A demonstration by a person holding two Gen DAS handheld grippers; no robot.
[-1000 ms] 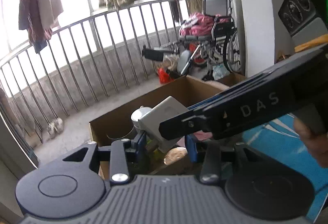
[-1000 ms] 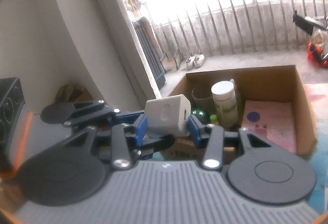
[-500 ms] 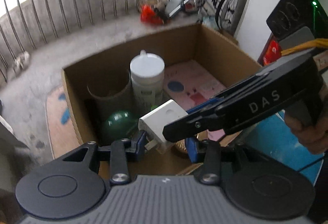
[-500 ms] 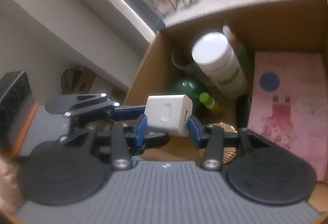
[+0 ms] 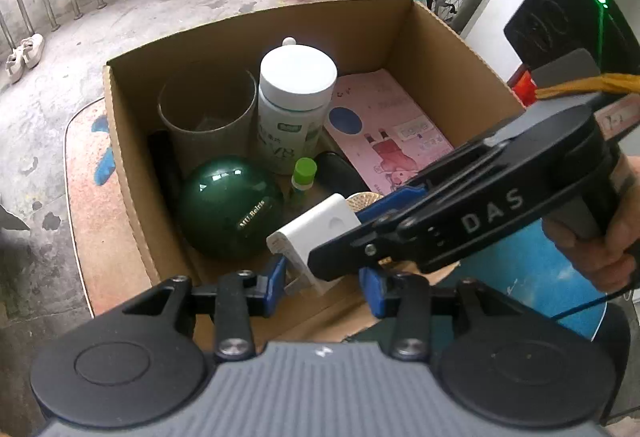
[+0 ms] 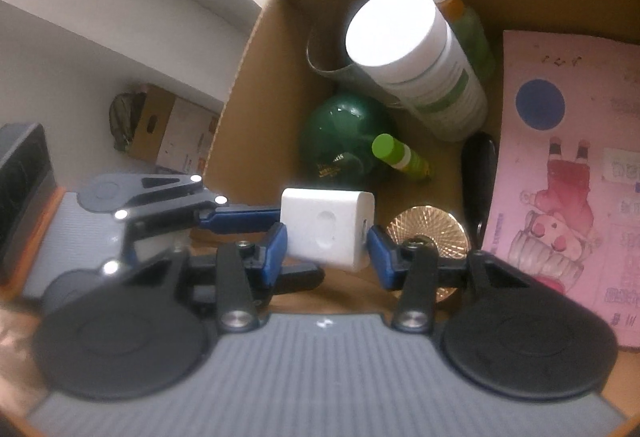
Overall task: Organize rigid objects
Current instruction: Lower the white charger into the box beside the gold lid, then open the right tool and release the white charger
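Note:
A white charger block (image 5: 316, 229) (image 6: 326, 229) hangs over the near edge of an open cardboard box (image 5: 256, 13). My left gripper (image 5: 323, 281) is shut on it from below. My right gripper (image 6: 327, 257) comes in from the right, its fingers (image 5: 400, 197) on either side of the block. Its jaws are opening, with the block still between them. The left pad touches the block and the right pad stands a sliver off. A hand holds the right gripper's handle.
Inside the box (image 6: 256, 37) are a green ball (image 5: 228, 205), a white-capped bottle (image 5: 296, 105), a grey cup (image 5: 208, 125), a small green-capped bottle (image 5: 303, 173), a gold disc (image 6: 428, 233) and a pink booklet (image 5: 384, 129). Railing and a wheelchair stand beyond.
Both grippers have tipped downward and come in over the box with the block. The views swung from the railing to the box's inside. The right jaws have widened slightly.

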